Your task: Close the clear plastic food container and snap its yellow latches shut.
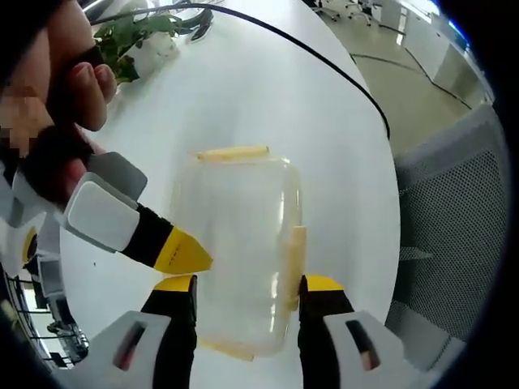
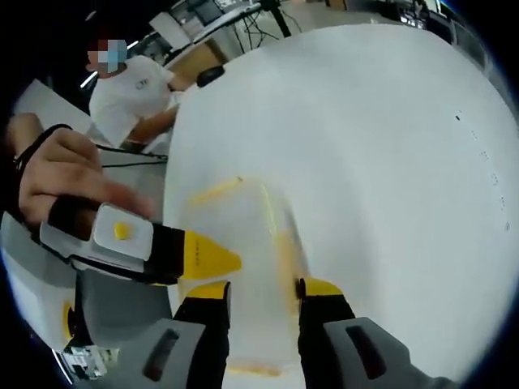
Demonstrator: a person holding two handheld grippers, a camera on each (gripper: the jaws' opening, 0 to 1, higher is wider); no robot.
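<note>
The clear plastic food container with yellow latches [image 1: 241, 251] sat mid-worktop [image 1: 324, 121]. Left gripper [image 1: 247, 285] and right gripper [image 2: 261, 289] were both spread, straddling it (nothing clamped). Uneven pressing would probably skid it sideways.

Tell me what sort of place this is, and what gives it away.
Most likely an office or meeting room. The container lies on a large white table, a grey mesh office chair stands beside it, and a person in a white shirt sits by desks with monitors behind.
</note>
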